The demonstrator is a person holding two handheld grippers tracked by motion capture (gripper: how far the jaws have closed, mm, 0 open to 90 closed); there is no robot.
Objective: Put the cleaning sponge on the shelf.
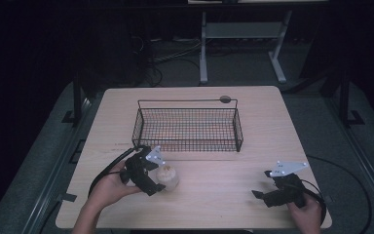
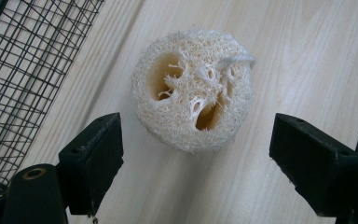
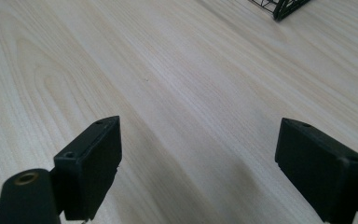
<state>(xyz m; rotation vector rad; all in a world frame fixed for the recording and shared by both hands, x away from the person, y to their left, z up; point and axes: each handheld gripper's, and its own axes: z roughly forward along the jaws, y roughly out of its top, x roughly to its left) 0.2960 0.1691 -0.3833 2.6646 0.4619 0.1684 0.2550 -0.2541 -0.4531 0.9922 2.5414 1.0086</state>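
A pale, round loofah sponge point(image 1: 168, 176) point(image 2: 193, 88) lies on the light wooden table point(image 1: 214, 195), just in front of the black wire basket point(image 1: 188, 126). My left gripper point(image 1: 155, 183) point(image 2: 198, 158) hovers right over the sponge, open, with its jaws wide on either side and not touching it. My right gripper point(image 1: 259, 194) point(image 3: 198, 163) is at the table's front right, open over bare wood with nothing between its jaws.
The wire basket's side point(image 2: 23, 60) stands close to the left of the sponge, and one of its corners point(image 3: 284, 7) lies far ahead of the right gripper. Cables trail from both grippers. A dark round mark point(image 1: 225, 99) sits at the table's far edge.
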